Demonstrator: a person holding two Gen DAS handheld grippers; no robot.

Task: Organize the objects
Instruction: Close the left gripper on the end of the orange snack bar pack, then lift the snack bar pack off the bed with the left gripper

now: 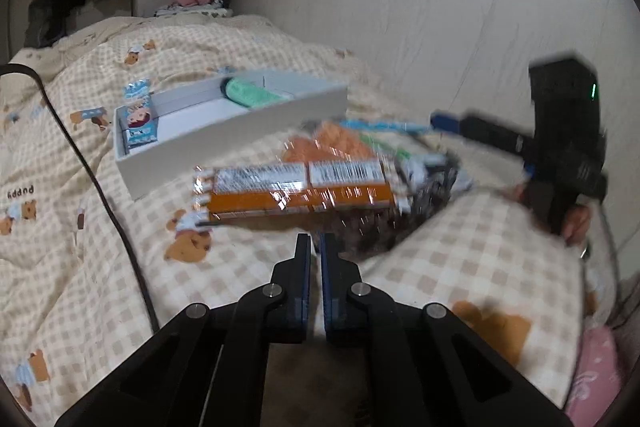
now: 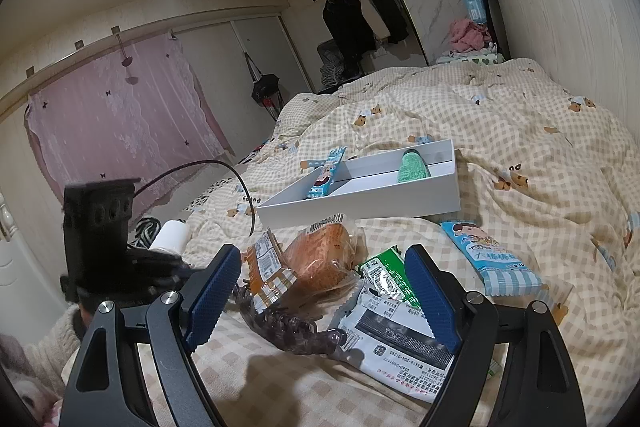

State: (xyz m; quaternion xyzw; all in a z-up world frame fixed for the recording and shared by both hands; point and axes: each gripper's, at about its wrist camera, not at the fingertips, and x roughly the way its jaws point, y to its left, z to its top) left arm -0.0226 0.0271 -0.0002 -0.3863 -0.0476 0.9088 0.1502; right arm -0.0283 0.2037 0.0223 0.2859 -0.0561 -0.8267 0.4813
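Counting from my two feeds, I make out one white tray [image 2: 360, 203] on the bed, with two things in it: a green tube [image 2: 412, 167] in the far compartment and a blue cartoon sachet [image 2: 326, 175] leaning over the near end wall. A second blue cartoon sachet [image 2: 492, 259] lies on the quilt [image 2: 520, 147] just beside the tray. In the loose pile nearer me I count one orange-wrapped packet [image 2: 264, 275], one clear bag with orange contents [image 2: 320, 259], one green packet [image 2: 384, 275], one white-and-black sachet [image 2: 400, 347] and one dark translucent hair claw [image 2: 288, 319].

My left gripper [image 1: 315, 247] has its jaws drawn together with nothing between them, just short of the orange-wrapped packet [image 1: 296, 191]. My right gripper [image 2: 324, 291] stands wide, jaws either side of the pile, pressing on nothing.

Only the right view shows the second sachet, the pink curtain [image 2: 116, 123], the hanging dark clothes [image 2: 352, 23] and a white roll [image 2: 170, 235]. The left view is blurred, yet it alone shows the right gripper's body from outside, held in a hand [image 1: 576, 223].

Checked bear-print quilt, pale walls, dim room.
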